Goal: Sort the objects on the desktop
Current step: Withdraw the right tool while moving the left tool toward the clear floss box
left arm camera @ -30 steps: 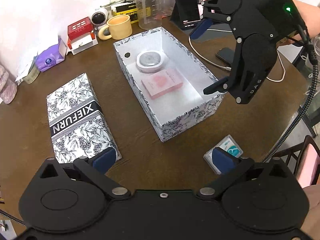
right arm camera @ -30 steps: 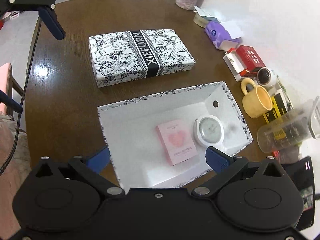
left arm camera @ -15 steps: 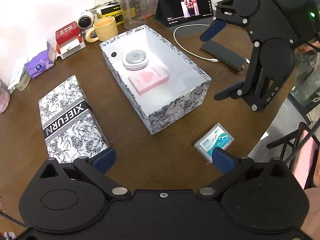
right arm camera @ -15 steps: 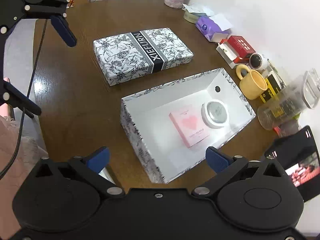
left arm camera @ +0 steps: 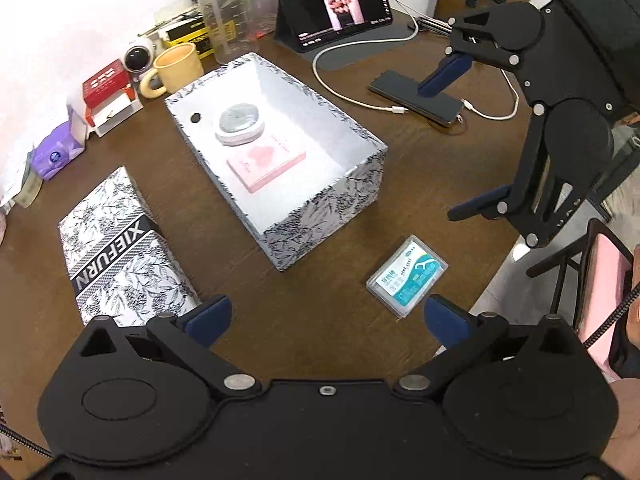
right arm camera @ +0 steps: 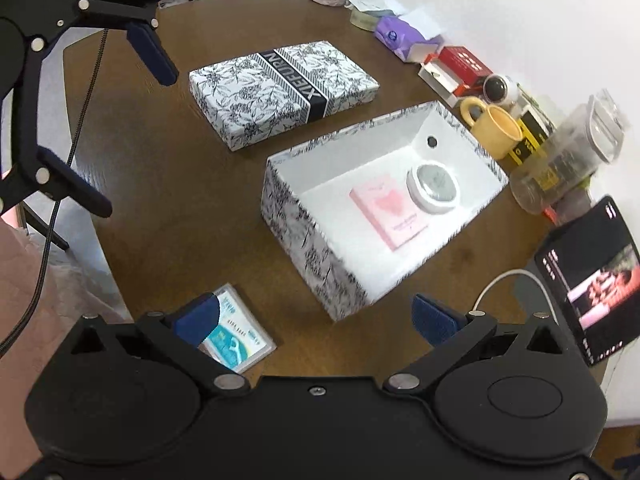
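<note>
Left gripper [left arm camera: 326, 316] held wide open, empty. Open box [left arm camera: 362, 184] at tabletop centre. Floss case [left arm camera: 407, 275] flat near the front edge; to be straddled squarely across its short sides. Right gripper [right arm camera: 316, 314] wide open, empty.

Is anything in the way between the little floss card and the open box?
Nothing visible. Only bare table lies between the floss card and the open box. The box's near wall stands up, so the card would have to go over it.
</note>
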